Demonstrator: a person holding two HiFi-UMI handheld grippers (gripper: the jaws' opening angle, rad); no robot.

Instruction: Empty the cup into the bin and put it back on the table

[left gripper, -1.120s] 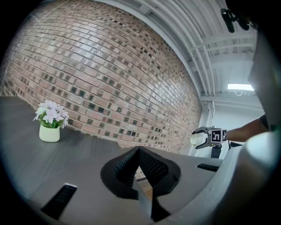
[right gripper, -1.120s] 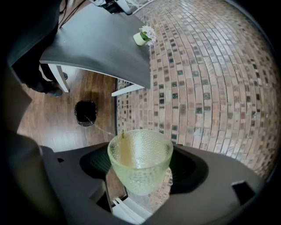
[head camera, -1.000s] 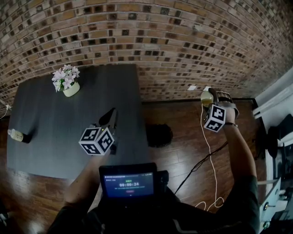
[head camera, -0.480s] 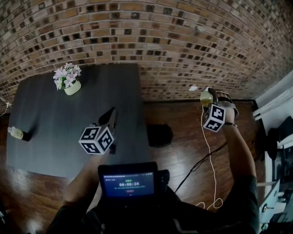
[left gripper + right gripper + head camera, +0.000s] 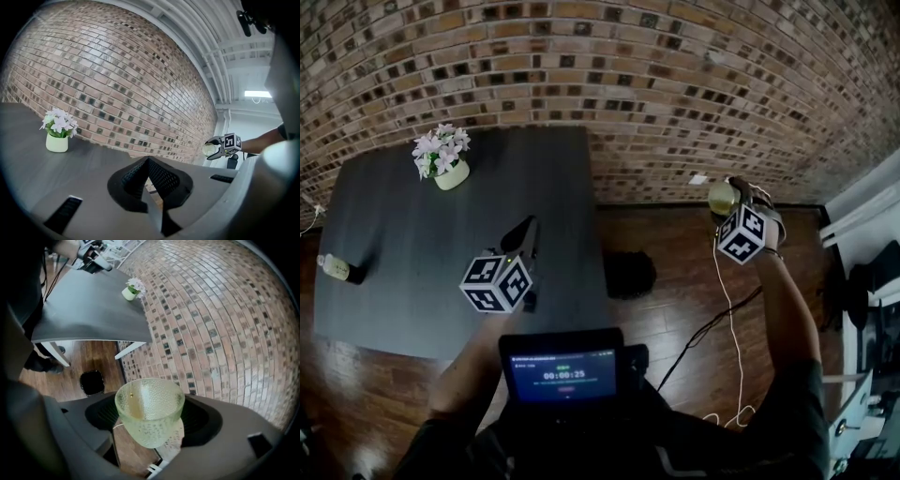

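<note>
A pale green, dimpled glass cup (image 5: pixel 149 411) sits between the jaws of my right gripper (image 5: pixel 150 416), which is shut on it; its mouth faces the camera and tilts a little. In the head view that cup (image 5: pixel 722 198) and right gripper (image 5: pixel 733 208) hang over the wooden floor near the brick wall, right of the dark table (image 5: pixel 403 272). A small black bin (image 5: pixel 628 276) stands on the floor by the table's right edge, and the right gripper view shows the bin (image 5: pixel 92 382) too. My left gripper (image 5: pixel 528 244) is shut and empty over the table, jaws (image 5: pixel 150 180) together.
A white pot of pale flowers (image 5: pixel 443 160) stands at the table's far left, and a small bottle (image 5: pixel 336 268) lies at its left edge. A white cable (image 5: pixel 731 328) runs across the floor. A screen (image 5: pixel 562 367) sits at the person's chest. White furniture (image 5: pixel 862 216) is at the right.
The right gripper has rolled a little with the cup in it, staying in place. The left gripper has not moved.
</note>
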